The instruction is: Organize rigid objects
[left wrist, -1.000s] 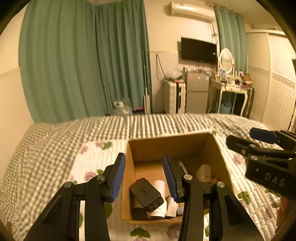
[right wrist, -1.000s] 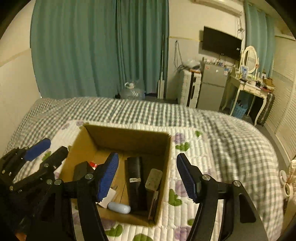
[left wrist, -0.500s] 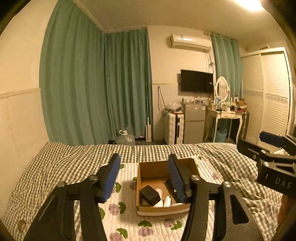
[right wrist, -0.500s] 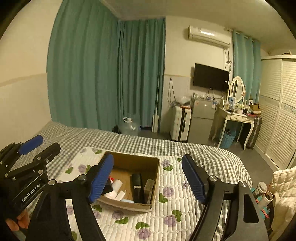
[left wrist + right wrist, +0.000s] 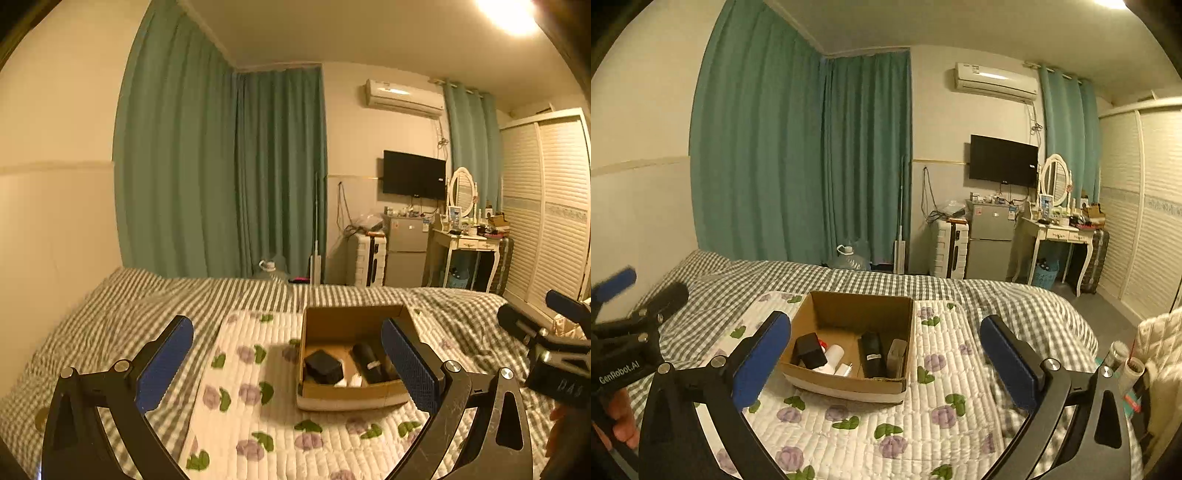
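An open cardboard box (image 5: 849,386) sits on the floral quilt on the bed; it also shows in the left wrist view (image 5: 347,395). Inside lie a black block (image 5: 809,350), a white cylinder (image 5: 833,355), a long black item (image 5: 872,354) and a grey box (image 5: 897,354). My left gripper (image 5: 291,363) is open and empty, held back above the bed in front of the box. My right gripper (image 5: 886,360) is open and empty, also well back from the box. Each gripper shows at the other view's edge.
The bed has a checked cover (image 5: 1015,306) under the floral quilt (image 5: 945,417). Green curtains, a fridge (image 5: 990,243), a dressing table (image 5: 1060,236) and a louvred wardrobe stand beyond. A pale jacket and cups (image 5: 1130,369) are at the bed's right edge.
Both grippers have pulled up and back from just over the box, so the box looks smaller and farther. Both stay open and empty; the jaws look wider.
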{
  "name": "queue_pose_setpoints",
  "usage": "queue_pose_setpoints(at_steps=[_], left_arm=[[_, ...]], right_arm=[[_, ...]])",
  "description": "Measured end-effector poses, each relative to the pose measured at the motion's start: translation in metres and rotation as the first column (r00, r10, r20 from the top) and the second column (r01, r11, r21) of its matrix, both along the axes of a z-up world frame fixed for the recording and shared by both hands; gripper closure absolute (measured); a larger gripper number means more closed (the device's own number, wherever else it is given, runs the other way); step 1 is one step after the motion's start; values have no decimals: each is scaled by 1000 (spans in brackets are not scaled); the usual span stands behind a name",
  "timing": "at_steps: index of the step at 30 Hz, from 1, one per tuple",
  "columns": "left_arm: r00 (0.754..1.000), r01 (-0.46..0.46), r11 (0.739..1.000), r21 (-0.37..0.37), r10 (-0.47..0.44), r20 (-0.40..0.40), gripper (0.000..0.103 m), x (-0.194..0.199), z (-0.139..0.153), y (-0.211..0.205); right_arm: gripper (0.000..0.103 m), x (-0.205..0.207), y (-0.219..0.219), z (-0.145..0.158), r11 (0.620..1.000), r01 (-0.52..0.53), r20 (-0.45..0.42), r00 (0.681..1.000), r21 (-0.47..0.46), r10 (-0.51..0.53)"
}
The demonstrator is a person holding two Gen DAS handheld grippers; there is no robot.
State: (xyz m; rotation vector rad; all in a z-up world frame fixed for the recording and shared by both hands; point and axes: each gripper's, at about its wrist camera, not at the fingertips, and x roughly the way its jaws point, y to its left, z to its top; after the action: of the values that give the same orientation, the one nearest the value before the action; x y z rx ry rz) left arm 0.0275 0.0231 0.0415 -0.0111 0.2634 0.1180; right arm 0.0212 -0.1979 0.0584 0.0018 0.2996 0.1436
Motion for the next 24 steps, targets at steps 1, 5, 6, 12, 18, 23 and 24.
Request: queue_pose_setpoints(at_steps=[1,5,6,12,18,23,24], left_arm=[[1000,1,1000,-5,-1,-6,0,0,-6,2],[999,-4,1000,-8,4,-37,0,5,-23,4],[999,-4,1000,-8,4,-42,0,6,-25,4],[998,13,1000,4,-13,-54,0,5,-31,-3],[998,15,1000,3,-15,-63,0,5,-31,-4],[997,12,1000,-4,-12,-70,0,5,-30,-3],[997,12,1000,-4,-12,-70,0,5,-30,-3]], right_arm=[[0,0,-1,-4,1000,5,2,1000,4,-5],[0,6,-1,-22,1000,2,-16,1000,21,-2],[0,7,-1,-25,1000,3,-22,1000,23,-2],[0,15,-3,-37,1000,5,-55,998,30,-4],[0,16,-1,-41,1000,7,-56,998,17,-6],[0,14,1,-40,1000,7,-55,998,9,-6],[0,14,2,-40,1000,5,-54,999,9,-4]])
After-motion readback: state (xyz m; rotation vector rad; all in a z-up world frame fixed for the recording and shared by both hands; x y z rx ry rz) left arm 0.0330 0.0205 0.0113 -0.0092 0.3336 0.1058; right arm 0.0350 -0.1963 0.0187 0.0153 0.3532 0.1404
